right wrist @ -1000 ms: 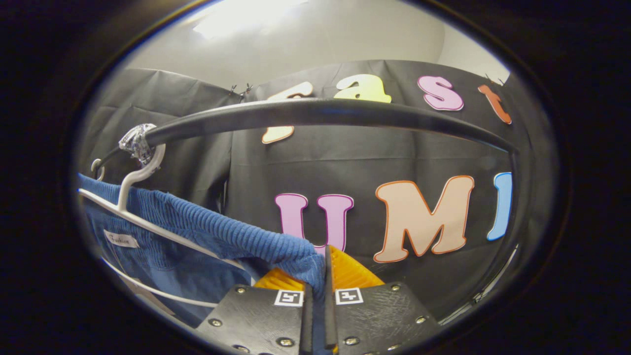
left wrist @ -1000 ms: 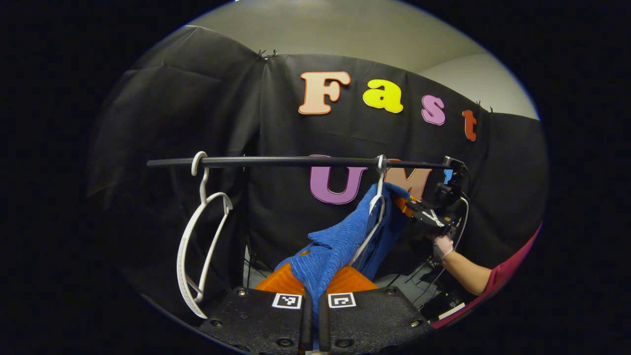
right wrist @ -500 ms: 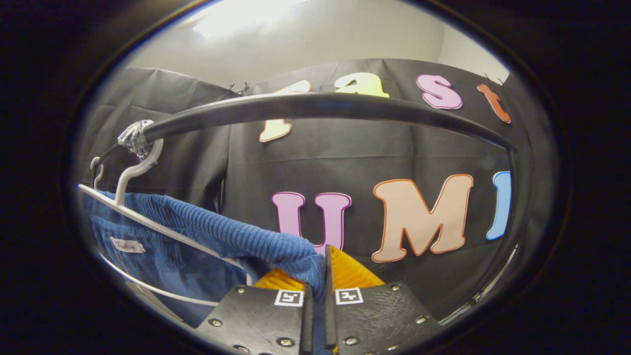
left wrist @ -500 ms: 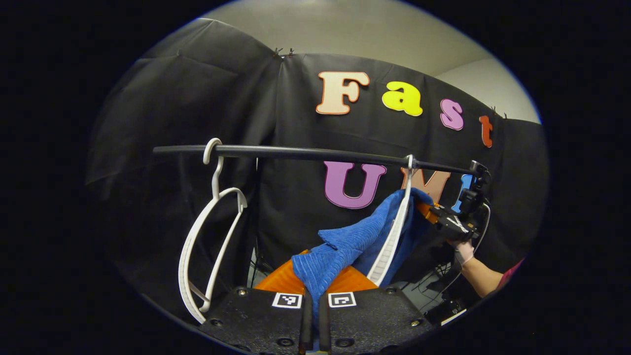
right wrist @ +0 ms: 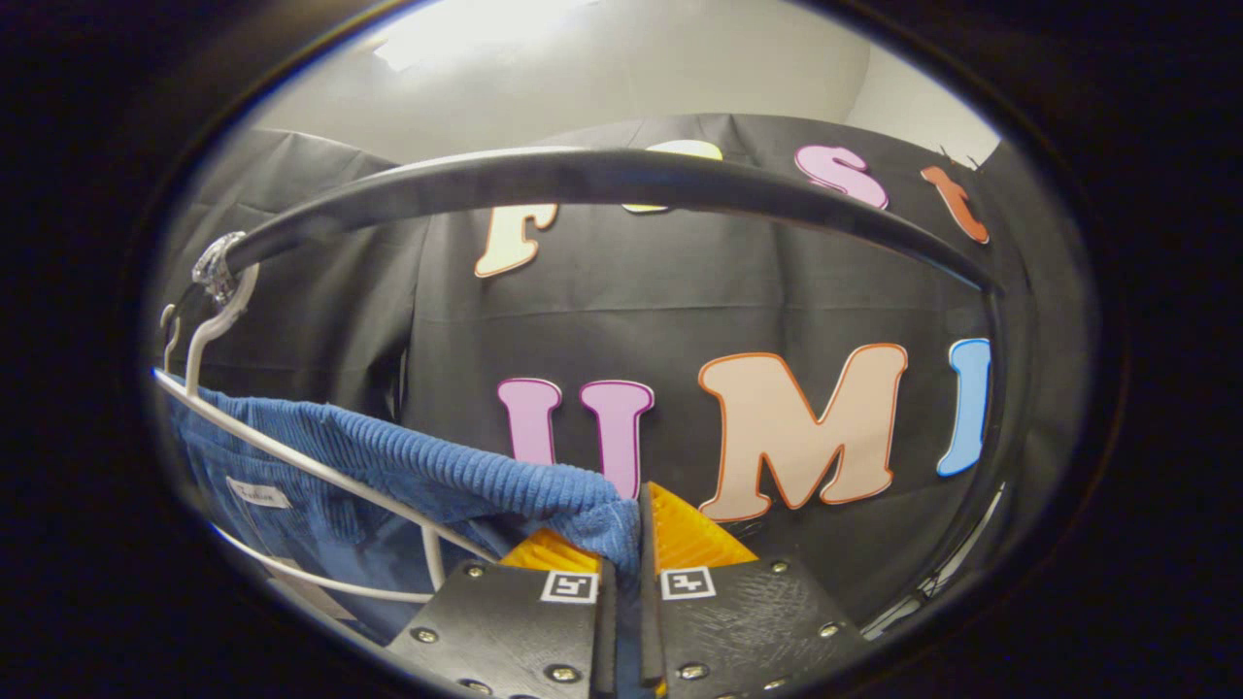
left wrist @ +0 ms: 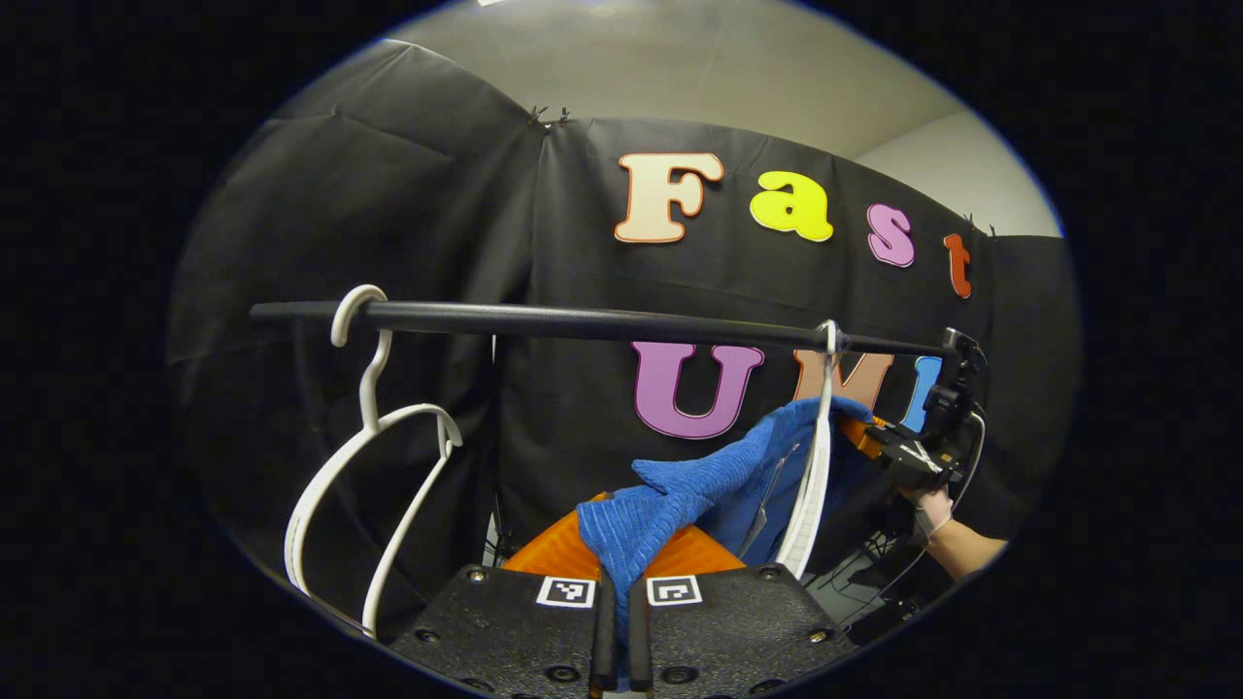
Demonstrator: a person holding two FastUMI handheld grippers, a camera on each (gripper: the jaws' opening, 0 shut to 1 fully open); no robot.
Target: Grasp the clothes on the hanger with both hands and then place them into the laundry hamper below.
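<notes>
Garment: blue ribbed knit top [left wrist: 699,481], draped over white hanger [left wrist: 814,466] on black rail [left wrist: 583,322], stretched between both grippers.
Left gripper [left wrist: 614,582]: jaws closed, pinching one end of the knit.
Right gripper [right wrist: 621,578]: jaws closed on the other end; seen also at the far side in left gripper view [left wrist: 898,449].
Handling: likely soft, light, stretchy; prone to snag on the hanger arm rather than slip free.
Hold: thick edge folds, as now, well clear of the hanger.
Spare hanger [left wrist: 364,485]: empty, well apart on the rail.
Hamper: below, out of frame.
</notes>
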